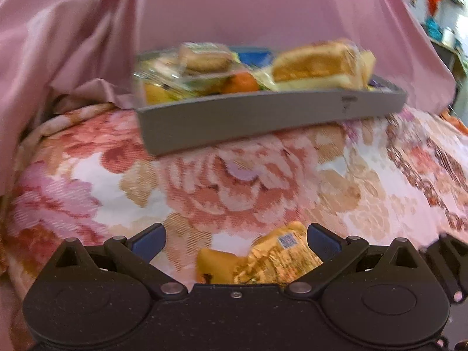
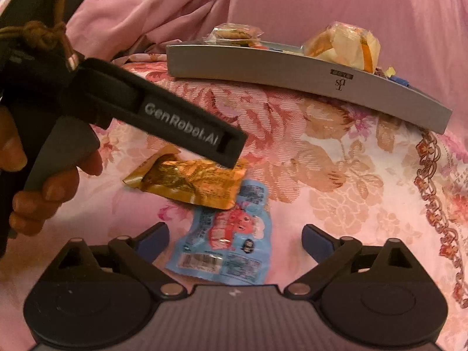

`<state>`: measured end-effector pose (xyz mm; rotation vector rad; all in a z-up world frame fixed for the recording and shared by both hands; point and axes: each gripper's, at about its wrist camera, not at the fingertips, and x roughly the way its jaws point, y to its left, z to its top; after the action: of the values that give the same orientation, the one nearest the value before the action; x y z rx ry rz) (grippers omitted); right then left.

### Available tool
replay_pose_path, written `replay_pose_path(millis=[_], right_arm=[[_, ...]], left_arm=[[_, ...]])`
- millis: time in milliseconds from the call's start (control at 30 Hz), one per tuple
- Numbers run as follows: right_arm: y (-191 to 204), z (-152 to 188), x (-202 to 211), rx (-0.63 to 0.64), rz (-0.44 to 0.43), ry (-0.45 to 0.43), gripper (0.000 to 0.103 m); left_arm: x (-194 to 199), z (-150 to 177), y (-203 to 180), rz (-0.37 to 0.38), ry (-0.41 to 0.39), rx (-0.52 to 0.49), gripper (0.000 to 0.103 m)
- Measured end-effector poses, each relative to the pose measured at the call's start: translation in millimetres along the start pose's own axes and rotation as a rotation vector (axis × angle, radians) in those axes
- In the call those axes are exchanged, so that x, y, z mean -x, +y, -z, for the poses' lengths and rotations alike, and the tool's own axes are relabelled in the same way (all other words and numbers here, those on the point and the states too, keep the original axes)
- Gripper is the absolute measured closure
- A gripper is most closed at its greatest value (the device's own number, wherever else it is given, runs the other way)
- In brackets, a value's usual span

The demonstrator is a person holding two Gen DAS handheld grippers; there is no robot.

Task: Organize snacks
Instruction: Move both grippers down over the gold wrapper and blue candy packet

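You are working in a home, likely a bedroom: a flower-patterned bedspread [image 1: 234, 181] covers the soft surface, pink satin fabric [image 1: 263, 5] is heaped behind, and a grey tray [image 2: 292, 70] of wrapped snacks sits on it.

Two packets [image 2: 187, 184] [image 2: 225, 237] overlapped on the near bed [image 2: 365, 204]; the snack-filled tray [image 2: 292, 70] sat beyond, to the right.

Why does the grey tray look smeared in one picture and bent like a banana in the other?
Left wrist view: the grey rectangular tray and its wrapped snacks are motion-blurred, though the floral bedspread reads somewhat sharper. Right wrist view: the tray is crisper, its logo legible, but the fisheye lens bows its straight wall. Both views carry a warm pink cast.
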<state>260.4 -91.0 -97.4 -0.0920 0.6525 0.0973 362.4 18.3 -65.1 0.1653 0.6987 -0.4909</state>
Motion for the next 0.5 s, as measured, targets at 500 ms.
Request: replay_pose_path(millis=[500], right_arm=[[-61.6,7.5,8.6,0.179,-0.105,-0.037,0.006]], left_arm=[[-3.3,6.7,-14.5,0.112,0.065,-0.262,0.001]])
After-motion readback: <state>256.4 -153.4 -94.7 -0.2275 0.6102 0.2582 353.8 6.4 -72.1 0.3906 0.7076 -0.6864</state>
